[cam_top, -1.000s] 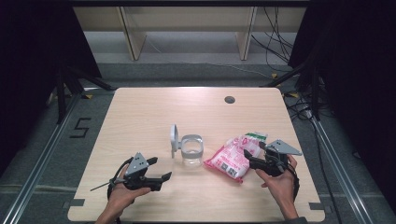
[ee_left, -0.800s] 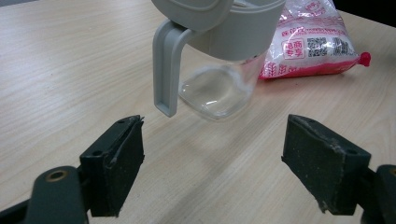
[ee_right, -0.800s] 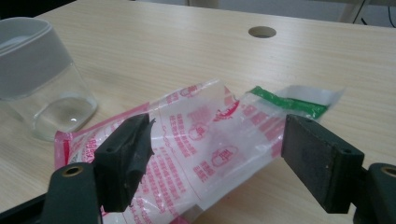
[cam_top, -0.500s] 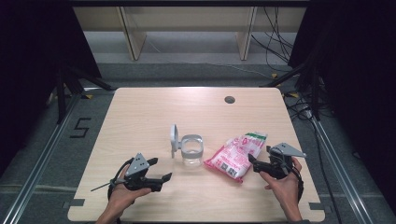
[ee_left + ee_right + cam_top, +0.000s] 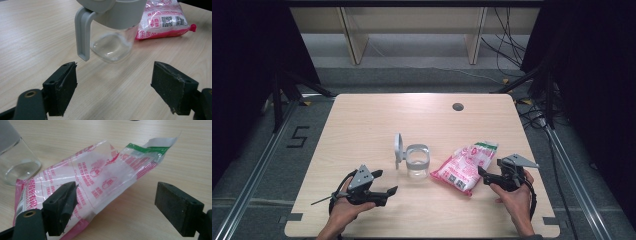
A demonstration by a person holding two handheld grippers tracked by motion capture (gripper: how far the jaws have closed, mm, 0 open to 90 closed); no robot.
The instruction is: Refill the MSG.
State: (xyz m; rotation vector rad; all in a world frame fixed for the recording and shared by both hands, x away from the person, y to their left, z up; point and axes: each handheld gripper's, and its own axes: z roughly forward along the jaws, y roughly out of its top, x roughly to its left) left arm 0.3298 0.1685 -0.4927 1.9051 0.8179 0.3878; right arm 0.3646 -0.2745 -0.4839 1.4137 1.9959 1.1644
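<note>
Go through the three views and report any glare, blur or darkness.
High view: the table is evenly lit, its surroundings dark. Left gripper view: the jar is sharp, the bag behind slightly soft. Right gripper view: white glare streaks on the bag's film, and the near jaws look soft.

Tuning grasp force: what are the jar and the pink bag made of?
Jar: clear body, probably glass, glossy, see-through to the table; matte grey collar and lid, likely plastic.
Pink bag: thin glossy plastic film, creased, with transparent patches and printing.
</note>
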